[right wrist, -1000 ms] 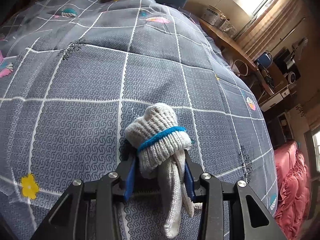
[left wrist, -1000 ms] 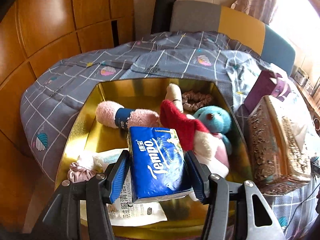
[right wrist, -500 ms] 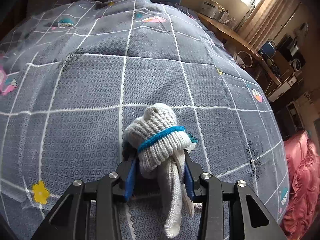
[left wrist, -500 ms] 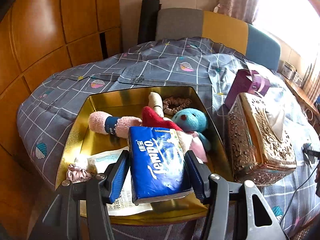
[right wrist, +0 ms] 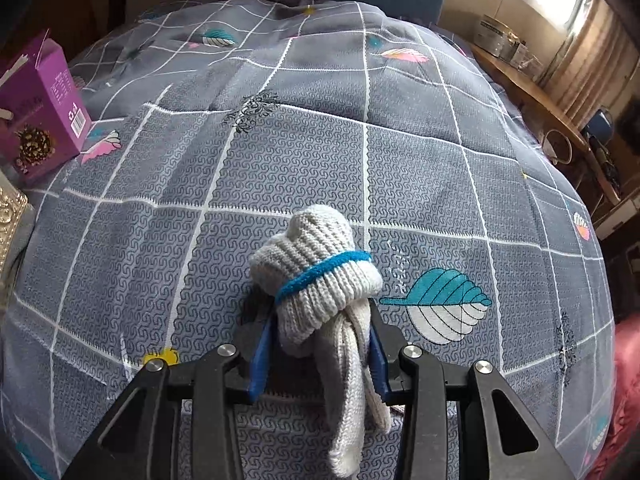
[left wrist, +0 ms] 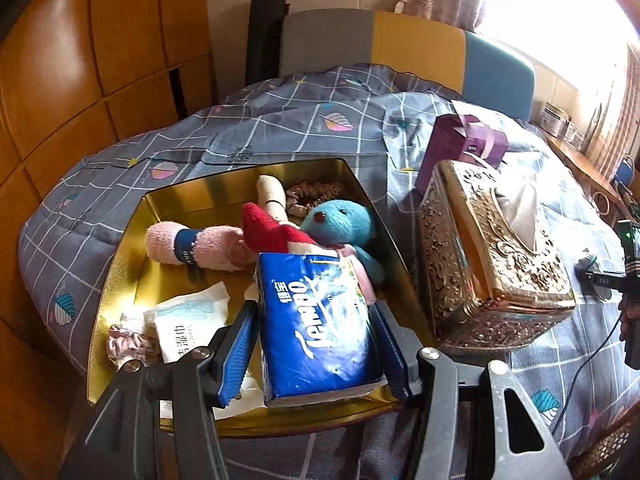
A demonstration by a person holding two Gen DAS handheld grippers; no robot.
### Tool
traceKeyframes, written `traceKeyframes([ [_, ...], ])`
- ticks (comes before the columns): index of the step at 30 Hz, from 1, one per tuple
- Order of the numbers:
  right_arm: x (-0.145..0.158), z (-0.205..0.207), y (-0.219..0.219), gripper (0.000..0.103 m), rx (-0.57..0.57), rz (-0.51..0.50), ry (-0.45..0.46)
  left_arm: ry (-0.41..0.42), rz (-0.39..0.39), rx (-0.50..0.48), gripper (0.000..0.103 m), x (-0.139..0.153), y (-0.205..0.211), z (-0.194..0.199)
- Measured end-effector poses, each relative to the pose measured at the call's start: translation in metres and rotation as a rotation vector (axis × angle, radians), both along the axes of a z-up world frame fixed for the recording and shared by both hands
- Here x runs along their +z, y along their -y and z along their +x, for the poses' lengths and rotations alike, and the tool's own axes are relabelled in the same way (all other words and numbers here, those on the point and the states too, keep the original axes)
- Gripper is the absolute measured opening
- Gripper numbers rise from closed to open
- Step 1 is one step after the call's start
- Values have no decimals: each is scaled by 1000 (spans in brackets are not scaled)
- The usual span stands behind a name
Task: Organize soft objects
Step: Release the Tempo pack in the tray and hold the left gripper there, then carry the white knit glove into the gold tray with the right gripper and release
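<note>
My left gripper (left wrist: 314, 344) is shut on a blue Tempo tissue pack (left wrist: 318, 324) and holds it above the near end of a gold tray (left wrist: 120, 264). In the tray lie a pink rolled towel (left wrist: 192, 244), a blue plush toy (left wrist: 340, 224), a red cloth (left wrist: 268, 232), a white wipes packet (left wrist: 188, 324) and scrunchies (left wrist: 124, 344). My right gripper (right wrist: 318, 356) is shut on a grey knitted glove (right wrist: 316, 280) with a blue band, held above the grey quilt (right wrist: 360, 160).
An ornate gold tissue box (left wrist: 492, 256) stands right of the tray, with a purple carton (left wrist: 460, 148) behind it; the carton also shows in the right wrist view (right wrist: 36, 108). A wooden wardrobe (left wrist: 80, 60) is on the left. The other gripper (left wrist: 628, 280) shows at the right edge.
My left gripper with the tissue pack has risen and drawn back from the tray. My right gripper with the glove has moved left over the quilt, bringing the purple carton into view.
</note>
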State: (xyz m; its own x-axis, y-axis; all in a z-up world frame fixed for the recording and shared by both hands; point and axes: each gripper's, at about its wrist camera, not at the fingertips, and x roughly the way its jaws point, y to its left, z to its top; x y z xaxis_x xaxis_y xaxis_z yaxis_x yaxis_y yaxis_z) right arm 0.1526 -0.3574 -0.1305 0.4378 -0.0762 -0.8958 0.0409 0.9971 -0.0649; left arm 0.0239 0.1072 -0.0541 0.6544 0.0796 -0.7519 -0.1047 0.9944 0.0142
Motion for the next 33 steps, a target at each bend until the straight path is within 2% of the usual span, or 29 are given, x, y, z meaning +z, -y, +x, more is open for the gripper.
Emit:
traceKeyframes([
  [10,-2,8,6,41,-73,11,-30,-25,-25,-42,57,-6,-2,-1],
  [15,3,20,-1,40,-153,-30,-77,-33,-28,-29,57,-7,-10,-2],
  [21,13,30,-16,40,-167,4,-64,-19,-41,-5,57,-3,-22,-6],
  [28,49,36,-51,40,-98,52,18,-3,-48,-16,57,1,-24,-9],
  [33,87,34,-88,40,-10,101,97,2,-53,-16,57,1,-25,-10],
])
